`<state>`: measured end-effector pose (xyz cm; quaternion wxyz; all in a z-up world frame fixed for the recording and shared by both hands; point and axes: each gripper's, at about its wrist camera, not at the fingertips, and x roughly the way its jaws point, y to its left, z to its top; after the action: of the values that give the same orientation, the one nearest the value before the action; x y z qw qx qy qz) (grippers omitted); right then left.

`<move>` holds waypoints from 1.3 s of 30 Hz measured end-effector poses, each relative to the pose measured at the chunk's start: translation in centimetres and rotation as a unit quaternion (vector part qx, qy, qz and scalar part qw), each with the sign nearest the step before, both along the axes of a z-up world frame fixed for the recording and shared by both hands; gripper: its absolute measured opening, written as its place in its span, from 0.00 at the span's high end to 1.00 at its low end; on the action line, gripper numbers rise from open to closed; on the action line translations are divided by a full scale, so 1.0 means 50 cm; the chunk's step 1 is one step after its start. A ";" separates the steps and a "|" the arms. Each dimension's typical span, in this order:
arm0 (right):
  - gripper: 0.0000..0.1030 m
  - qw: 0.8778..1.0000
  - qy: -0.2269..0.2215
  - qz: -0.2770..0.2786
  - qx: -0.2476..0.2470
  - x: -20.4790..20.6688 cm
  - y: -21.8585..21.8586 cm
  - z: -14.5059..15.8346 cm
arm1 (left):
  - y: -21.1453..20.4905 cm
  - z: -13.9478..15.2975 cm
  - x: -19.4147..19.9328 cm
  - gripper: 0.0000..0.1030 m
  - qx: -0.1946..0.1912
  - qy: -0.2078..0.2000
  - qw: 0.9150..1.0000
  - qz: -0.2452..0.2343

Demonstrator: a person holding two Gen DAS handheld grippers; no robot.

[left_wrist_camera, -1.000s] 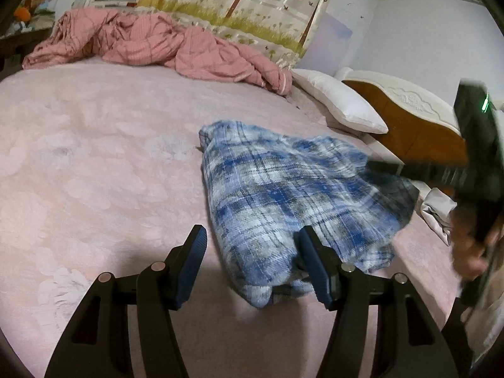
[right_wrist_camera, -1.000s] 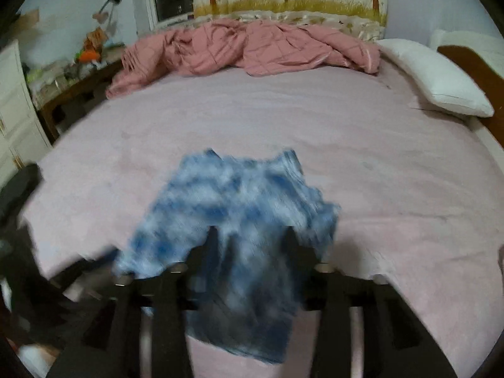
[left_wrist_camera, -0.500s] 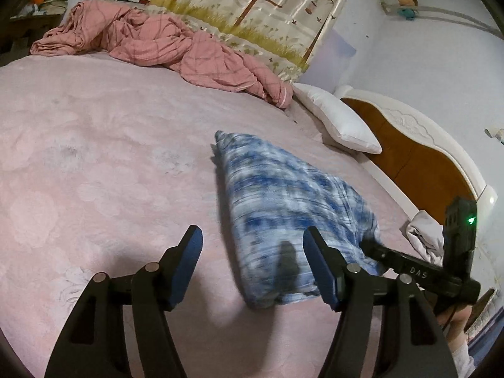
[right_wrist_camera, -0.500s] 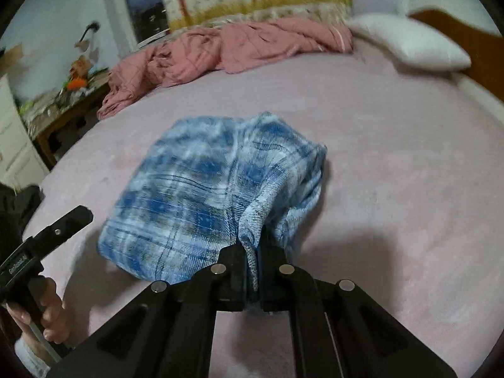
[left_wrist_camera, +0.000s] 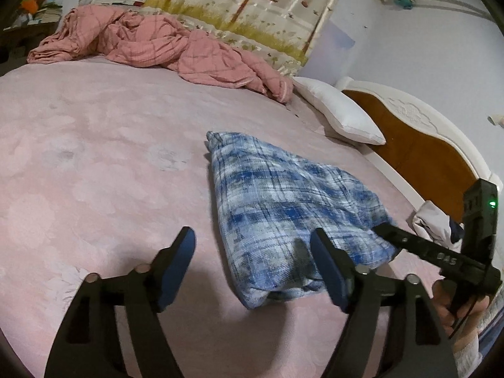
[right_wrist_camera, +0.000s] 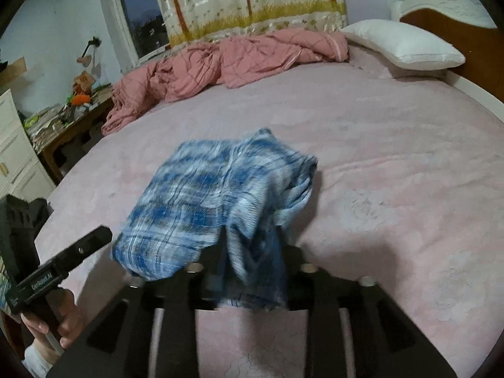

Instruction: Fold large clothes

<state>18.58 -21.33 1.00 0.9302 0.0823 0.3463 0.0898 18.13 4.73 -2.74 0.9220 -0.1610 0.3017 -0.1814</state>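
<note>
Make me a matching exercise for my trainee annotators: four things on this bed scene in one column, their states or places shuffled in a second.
Column one:
1. blue plaid shirt
2. crumpled pink quilt
3. white pillow
4. left tongs

Column two:
A. beside the wooden headboard
B. open, gripping nothing
C. heaped along the bed's far edge, below the curtain
D. folded, one edge between the right tongs

Pairs: 1-D, 2-C, 3-A, 4-B
</note>
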 end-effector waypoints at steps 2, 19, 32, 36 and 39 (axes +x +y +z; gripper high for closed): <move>0.45 1.000 -0.008 -0.007 0.008 -0.001 -0.005 0.008 | 0.004 -0.003 0.006 0.23 -0.002 0.006 1.000 0.010; 0.19 0.980 0.113 -0.006 0.165 0.112 -0.048 -0.105 | -0.019 -0.034 0.094 0.19 -0.068 0.105 0.992 0.010; 0.49 0.979 0.065 0.028 0.190 0.108 -0.040 -0.137 | -0.022 -0.060 0.093 0.50 -0.140 0.118 0.982 -0.040; 0.53 0.990 0.022 0.038 0.133 0.077 -0.009 -0.087 | -0.029 -0.030 0.071 0.54 -0.118 0.088 0.988 -0.045; 0.53 0.993 0.003 0.047 0.109 0.055 0.000 -0.051 | -0.021 -0.020 0.069 0.54 -0.147 0.088 0.984 -0.052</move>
<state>21.34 -21.33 -1.53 0.9092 0.1675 0.3410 0.1705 21.57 3.67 -3.76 0.8474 -0.2943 0.3601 -0.2561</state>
